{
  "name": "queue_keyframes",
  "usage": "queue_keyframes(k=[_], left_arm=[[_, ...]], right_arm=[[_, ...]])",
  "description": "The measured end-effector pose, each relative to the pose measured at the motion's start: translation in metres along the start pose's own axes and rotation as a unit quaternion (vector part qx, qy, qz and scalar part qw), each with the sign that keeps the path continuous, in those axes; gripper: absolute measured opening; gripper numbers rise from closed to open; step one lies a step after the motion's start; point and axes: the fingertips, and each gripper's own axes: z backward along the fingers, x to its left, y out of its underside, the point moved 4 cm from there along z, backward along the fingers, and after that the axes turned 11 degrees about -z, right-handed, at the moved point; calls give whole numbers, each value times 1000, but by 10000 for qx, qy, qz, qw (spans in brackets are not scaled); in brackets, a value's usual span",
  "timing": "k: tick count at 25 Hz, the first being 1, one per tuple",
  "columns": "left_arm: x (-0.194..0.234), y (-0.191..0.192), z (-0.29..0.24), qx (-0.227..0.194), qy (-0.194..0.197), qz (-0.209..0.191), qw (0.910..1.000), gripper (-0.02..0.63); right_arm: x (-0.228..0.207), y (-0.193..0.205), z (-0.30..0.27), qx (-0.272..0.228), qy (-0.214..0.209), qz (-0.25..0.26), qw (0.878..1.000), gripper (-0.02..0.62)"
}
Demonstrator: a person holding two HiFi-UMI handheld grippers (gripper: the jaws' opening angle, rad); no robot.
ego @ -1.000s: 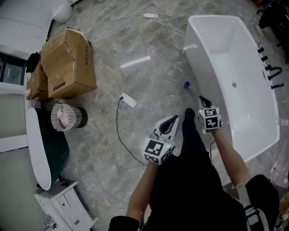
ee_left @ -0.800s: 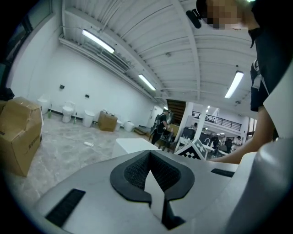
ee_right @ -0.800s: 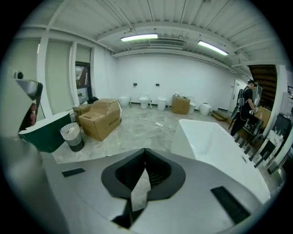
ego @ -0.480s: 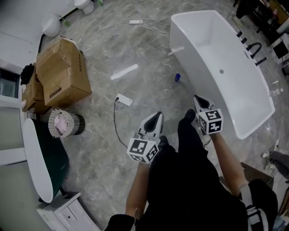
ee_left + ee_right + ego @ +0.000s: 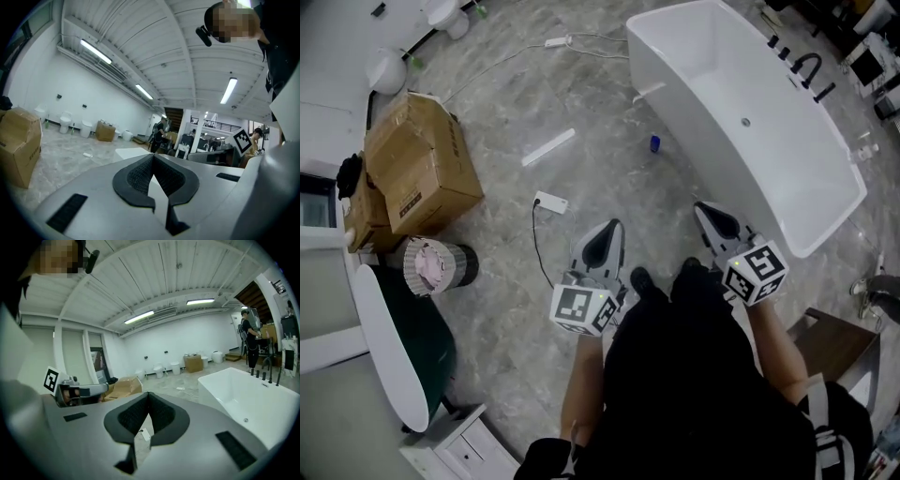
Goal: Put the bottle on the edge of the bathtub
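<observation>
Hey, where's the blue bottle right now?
In the head view, the blue bottle sits on the floor, upper middle, just left of the white bathtub.

Cardboard box [image 5: 422, 164] near a bin [image 5: 436, 265] (pink inside) — white adapter [image 5: 550, 202] apart.

Clothing: the person is wearing a black top [image 5: 694, 375] and dark shoes [image 5: 641, 279].
Left tool [image 5: 612, 227]: it is showing a pale grey shell with black ribbed pads [image 5: 136, 176] and slot-shaped black insets.
Right tool [image 5: 703, 208]: it is showing the same grey shell and black pads.
Marker cubes [image 5: 584, 309]: each tool is carrying a white cube with black square markers.
Strap: black-and-white striped fabric [image 5: 823, 448] is showing beside the right arm.
</observation>
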Motion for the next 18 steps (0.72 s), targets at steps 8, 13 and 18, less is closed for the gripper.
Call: queue_keyframes(k=[8, 13, 18], left_arm=[[-13, -1, 0, 76, 105, -160, 9998, 11], [-14, -5, 3, 106, 81, -243, 9996, 11], [-11, -3, 6, 161, 67, -234, 9996, 11]], right_arm=[[11, -5, 16, -97, -235, 16, 9997, 14], [20, -7, 21, -94, -331, 100, 9994, 14], [28, -9, 19, -117, -353, 186, 9991, 14]])
